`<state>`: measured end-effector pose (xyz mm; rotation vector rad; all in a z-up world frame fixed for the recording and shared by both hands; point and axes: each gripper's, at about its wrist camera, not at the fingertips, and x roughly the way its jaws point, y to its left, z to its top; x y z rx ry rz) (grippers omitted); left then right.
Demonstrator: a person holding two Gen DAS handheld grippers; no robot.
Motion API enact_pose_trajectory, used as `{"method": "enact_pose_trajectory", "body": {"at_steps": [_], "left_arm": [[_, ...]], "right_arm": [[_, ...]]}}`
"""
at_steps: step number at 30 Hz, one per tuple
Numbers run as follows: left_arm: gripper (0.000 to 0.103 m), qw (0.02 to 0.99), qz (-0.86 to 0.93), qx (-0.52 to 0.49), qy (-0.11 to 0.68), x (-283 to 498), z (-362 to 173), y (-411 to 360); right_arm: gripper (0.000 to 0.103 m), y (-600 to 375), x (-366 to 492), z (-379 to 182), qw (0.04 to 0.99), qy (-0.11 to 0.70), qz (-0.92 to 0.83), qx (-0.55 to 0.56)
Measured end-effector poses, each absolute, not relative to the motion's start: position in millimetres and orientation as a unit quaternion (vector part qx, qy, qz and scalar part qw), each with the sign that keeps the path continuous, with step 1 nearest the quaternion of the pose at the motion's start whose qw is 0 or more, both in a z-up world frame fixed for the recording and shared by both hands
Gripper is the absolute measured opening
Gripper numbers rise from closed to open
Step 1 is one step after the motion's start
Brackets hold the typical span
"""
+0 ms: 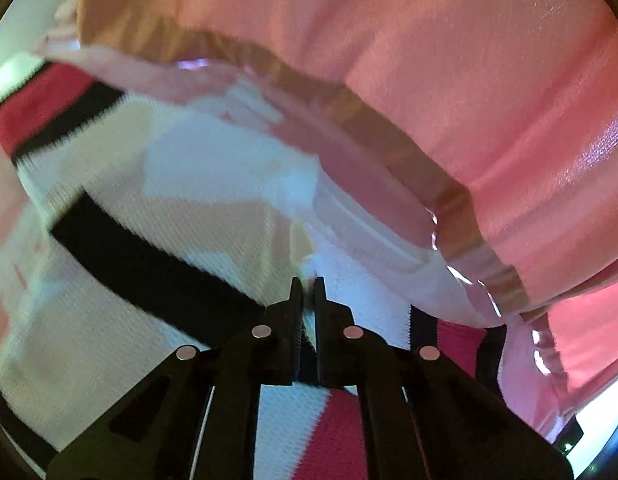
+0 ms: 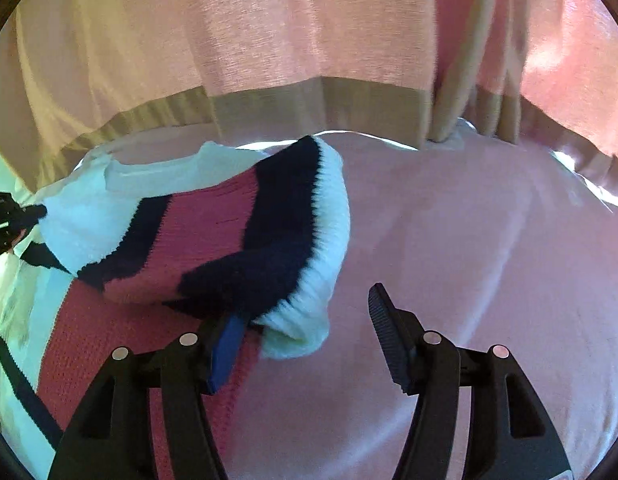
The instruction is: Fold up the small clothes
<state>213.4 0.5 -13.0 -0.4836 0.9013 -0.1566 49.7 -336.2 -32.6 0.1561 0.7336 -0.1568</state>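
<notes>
A small knitted sweater [image 2: 213, 232], white with red and black stripes, lies on a pink cloth-covered surface [image 2: 469, 260]. One sleeve with a white cuff [image 2: 305, 320] is folded across the body. My right gripper [image 2: 309, 320] is open, its jaws wide apart, with the cuff just in front of its left finger. My left gripper [image 1: 308, 286] is shut on the white knit of the sweater [image 1: 181, 184]; it shows in the right wrist view at the far left edge [image 2: 25, 216]. The left wrist view is blurred.
A pink curtain with a tan hem band [image 2: 309, 104] hangs behind the surface; it also fills the upper right of the left wrist view [image 1: 449, 80]. Bare pink cloth lies to the right of the sweater.
</notes>
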Motion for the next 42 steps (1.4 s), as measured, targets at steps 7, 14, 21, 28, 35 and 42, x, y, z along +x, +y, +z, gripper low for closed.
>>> {"method": "enact_pose_trajectory", "body": {"at_steps": [7, 14, 21, 28, 35, 42], "left_arm": [[0.004, 0.898, -0.019, -0.188, 0.397, 229.4, 5.0, 50.9], [0.005, 0.899, 0.002, -0.137, 0.417, 238.6, -20.1, 60.9], [0.005, 0.891, 0.017, -0.105, 0.441, 242.1, -40.5, 62.3], [0.008, 0.91, 0.029, -0.081, 0.406, 220.6, -9.2, 55.1], [0.012, 0.917, 0.025, -0.043, 0.396, 221.5, -9.9, 35.1], [0.013, 0.903, 0.038, 0.013, 0.428, 230.8, -50.5, 20.4]], "right_arm": [[0.06, -316.9, 58.7, -36.6, 0.929, 0.359, -0.059, 0.067], [0.017, -304.9, 78.1, -55.1, 0.914, 0.396, -0.046, 0.076], [0.015, -315.4, 73.2, -63.7, 0.898, 0.424, -0.077, 0.084], [0.021, -289.1, 26.1, -1.0, 0.939, 0.329, -0.054, 0.078], [0.0, -273.5, 77.2, -50.6, 0.909, 0.402, -0.029, 0.109], [0.0, -272.0, 68.0, -44.8, 0.918, 0.387, -0.044, 0.078]]}}
